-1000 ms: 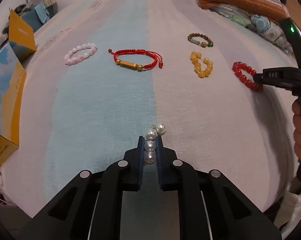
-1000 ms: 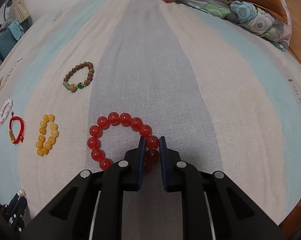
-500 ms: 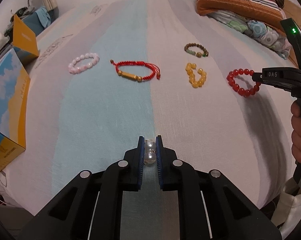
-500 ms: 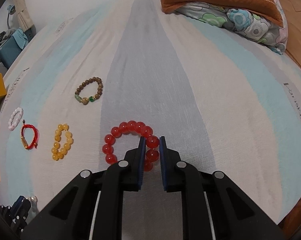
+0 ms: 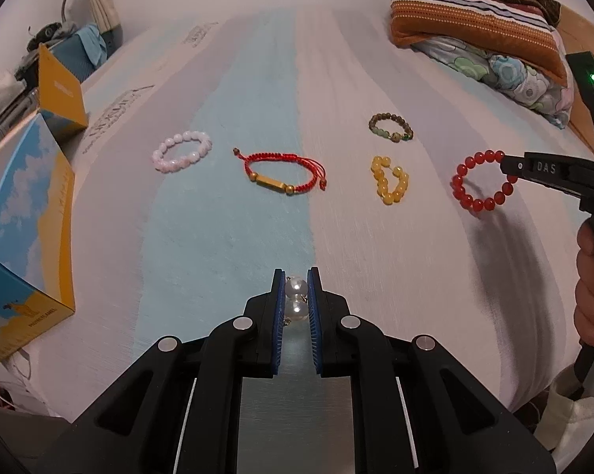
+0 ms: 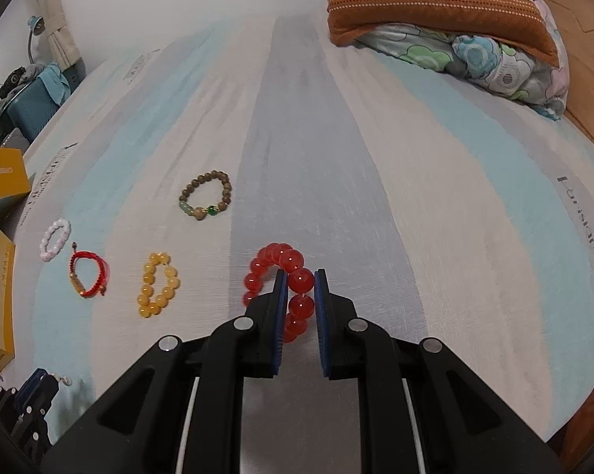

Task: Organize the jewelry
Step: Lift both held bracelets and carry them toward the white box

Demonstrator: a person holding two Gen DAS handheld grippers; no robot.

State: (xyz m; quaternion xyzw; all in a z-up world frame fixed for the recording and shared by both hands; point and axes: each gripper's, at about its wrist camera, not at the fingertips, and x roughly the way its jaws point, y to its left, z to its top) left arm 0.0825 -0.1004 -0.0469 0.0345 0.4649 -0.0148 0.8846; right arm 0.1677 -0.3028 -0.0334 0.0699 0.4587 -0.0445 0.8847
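Both tools have risen off the bed since a second ago: the left tool (image 5: 296, 288) clenched on a pearl piece (image 5: 295, 298), the right tool (image 6: 300, 285) grasping the red bead bracelet (image 6: 278, 272), which hangs clear of the bed (image 5: 225, 237). Carry them steadily and slowly, so neither swings loose

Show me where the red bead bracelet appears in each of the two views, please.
Left wrist view: red bead bracelet at far right, hanging from the right gripper.
Right wrist view: low centre, clamped between that gripper's fingers.
Shared landmark: the yellow bead bracelet, lying just left of it in both views.
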